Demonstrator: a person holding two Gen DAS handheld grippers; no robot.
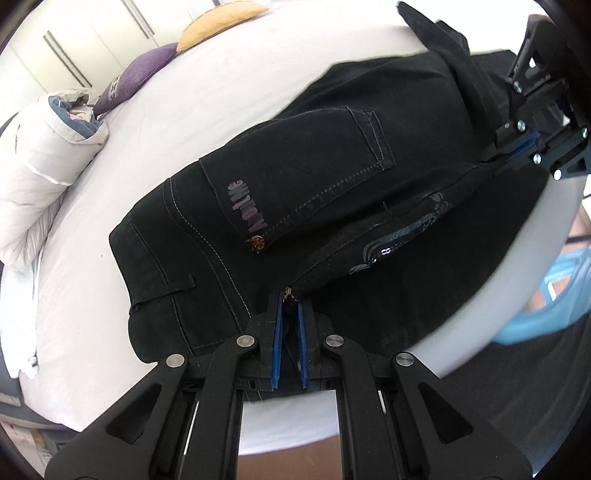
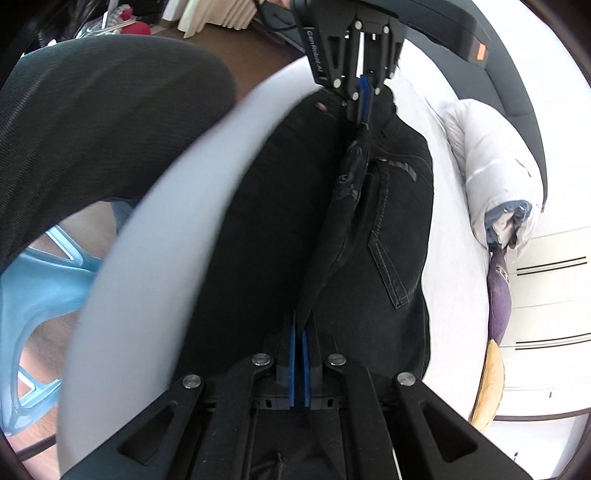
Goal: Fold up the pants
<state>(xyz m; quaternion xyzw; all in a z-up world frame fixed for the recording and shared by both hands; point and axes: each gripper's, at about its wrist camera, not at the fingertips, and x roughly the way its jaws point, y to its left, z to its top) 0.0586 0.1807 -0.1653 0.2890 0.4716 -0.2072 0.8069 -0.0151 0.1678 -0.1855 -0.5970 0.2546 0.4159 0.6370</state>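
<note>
Pants (image 1: 295,192) on bed (image 1: 184,96), folded edge pinched between both grippers' fingers (image 1: 277,325)

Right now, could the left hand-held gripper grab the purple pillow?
Probably not. The left hand-held gripper is shut on the black denim pants, and the purple pillow lies far across the white bed sheet. It would need to let go first.

One pair of pants (image 1: 295,192), one bed (image 1: 229,85), two claws (image 1: 290,314) (image 2: 300,332), one rolled duvet (image 1: 44,166), two pillows: one purple (image 1: 136,77), one yellow (image 1: 218,26). One blue chair (image 2: 40,280).
</note>
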